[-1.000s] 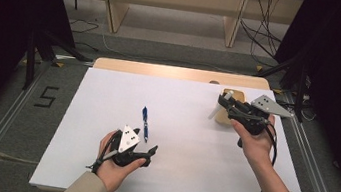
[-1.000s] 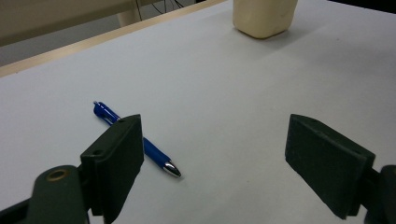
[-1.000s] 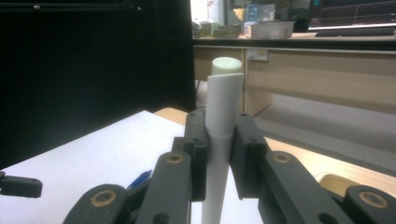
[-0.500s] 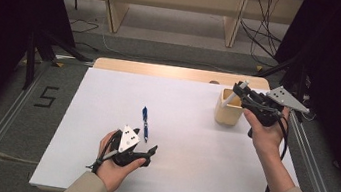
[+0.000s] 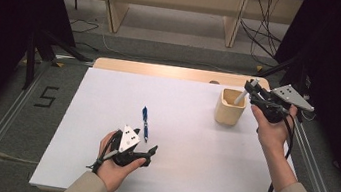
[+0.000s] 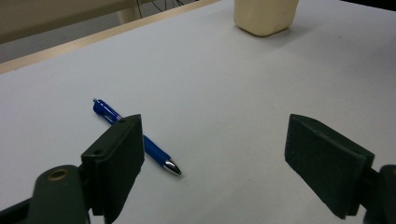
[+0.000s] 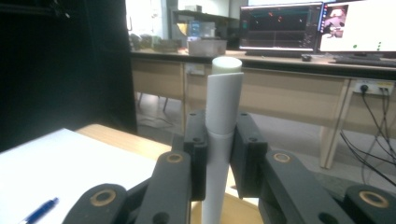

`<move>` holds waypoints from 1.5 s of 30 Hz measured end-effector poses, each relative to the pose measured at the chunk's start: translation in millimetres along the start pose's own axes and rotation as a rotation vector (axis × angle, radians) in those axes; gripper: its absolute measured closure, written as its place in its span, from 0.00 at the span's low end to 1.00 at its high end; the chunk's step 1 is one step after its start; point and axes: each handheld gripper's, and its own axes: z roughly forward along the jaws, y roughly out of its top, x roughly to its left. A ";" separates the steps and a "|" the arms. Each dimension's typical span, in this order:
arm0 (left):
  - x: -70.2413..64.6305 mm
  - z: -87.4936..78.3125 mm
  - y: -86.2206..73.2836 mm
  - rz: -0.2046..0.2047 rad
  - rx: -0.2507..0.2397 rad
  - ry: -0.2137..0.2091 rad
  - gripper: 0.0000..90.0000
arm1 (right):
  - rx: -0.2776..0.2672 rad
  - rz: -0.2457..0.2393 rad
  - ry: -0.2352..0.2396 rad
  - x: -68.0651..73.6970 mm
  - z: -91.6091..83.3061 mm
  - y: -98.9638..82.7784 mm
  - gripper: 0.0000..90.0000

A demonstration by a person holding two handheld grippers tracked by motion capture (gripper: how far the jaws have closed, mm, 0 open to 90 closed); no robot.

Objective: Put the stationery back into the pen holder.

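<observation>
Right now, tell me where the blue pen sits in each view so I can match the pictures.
High view: the blue pen lies on the white table, just beyond the left gripper.
Left gripper view: lower left, its middle hidden behind the left jaw, metal tip toward the camera.
Right gripper view: bottom left corner, blurred.
Shared landmark: the beige cup, top centre in the left gripper view.

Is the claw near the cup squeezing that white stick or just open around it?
Squeezing it. The right claw has both jaws pressed against the white marker, which stands upright between them, lifted beside the beige cup.
</observation>
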 end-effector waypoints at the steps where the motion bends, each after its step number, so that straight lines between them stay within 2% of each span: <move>1: 0.0 0.0 0.0 0.000 0.001 0.000 0.22 | 0.008 -0.002 -0.003 -1.4 1.2 -1.8 0.87; 3: 0.0 -0.1 0.0 0.001 0.000 0.000 0.22 | 0.028 0.004 -0.012 -4.2 3.1 -5.7 0.87; 11: -1.0 1.0 -0.4 0.000 0.003 -0.003 0.22 | 0.059 -0.023 -0.038 -9.1 6.9 -10.5 0.87; 25: -1.3 1.6 -0.8 0.000 0.005 -0.003 0.23 | 0.125 -0.058 -0.056 -12.7 14.3 -19.7 0.87; 41: -1.3 1.7 -0.9 0.006 0.010 -0.004 0.23 | 0.177 -0.046 -0.056 -16.0 21.5 -35.6 0.87; 45: -1.4 1.8 -1.0 0.006 0.010 -0.004 0.23 | 0.204 -0.042 -0.055 -17.2 24.1 -43.2 0.87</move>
